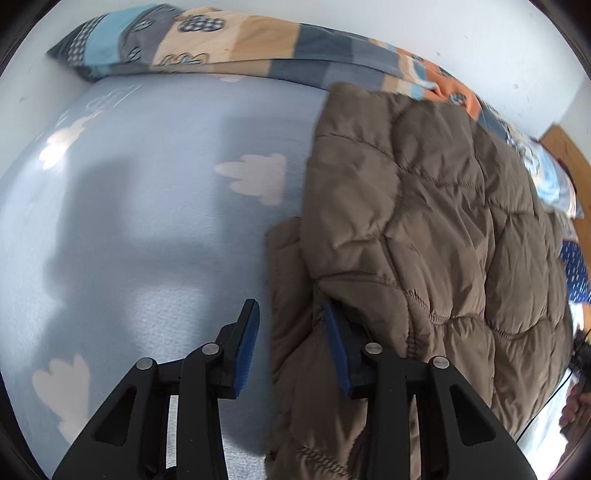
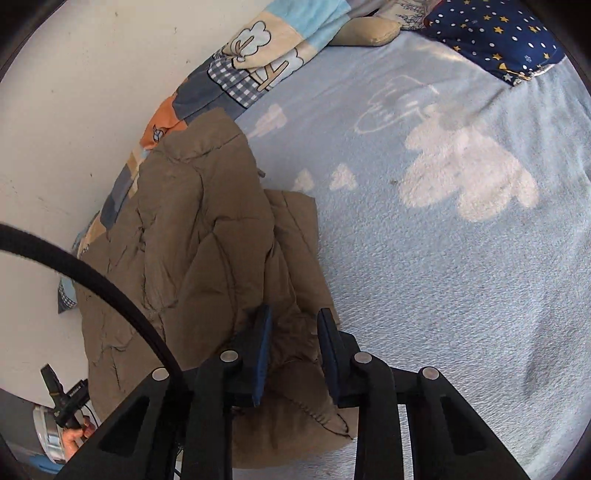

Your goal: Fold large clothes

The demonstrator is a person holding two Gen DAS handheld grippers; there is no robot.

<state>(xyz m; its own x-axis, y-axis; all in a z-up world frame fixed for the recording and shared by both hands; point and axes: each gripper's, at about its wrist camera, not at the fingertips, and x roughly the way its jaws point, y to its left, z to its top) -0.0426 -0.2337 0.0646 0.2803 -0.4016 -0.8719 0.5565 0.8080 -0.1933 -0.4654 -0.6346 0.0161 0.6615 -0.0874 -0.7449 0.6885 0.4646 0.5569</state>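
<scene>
A brown quilted puffer jacket (image 1: 424, 221) lies on a light blue cloud-print bed blanket (image 1: 155, 206), partly doubled over on itself. My left gripper (image 1: 291, 332) is open; its right finger is tucked under the jacket's edge and its left finger stands over the blanket. In the right wrist view the jacket (image 2: 207, 236) lies at the left along the wall. My right gripper (image 2: 293, 332) is open with jacket fabric lying between its fingers. The other gripper (image 2: 62, 398) shows small at the lower left.
A patchwork duvet (image 1: 258, 44) runs along the white wall behind the jacket. A navy star-print pillow (image 2: 495, 37) and a beige cushion (image 2: 369, 31) lie at the far end of the bed. A black cable (image 2: 92, 280) crosses the left of the right wrist view.
</scene>
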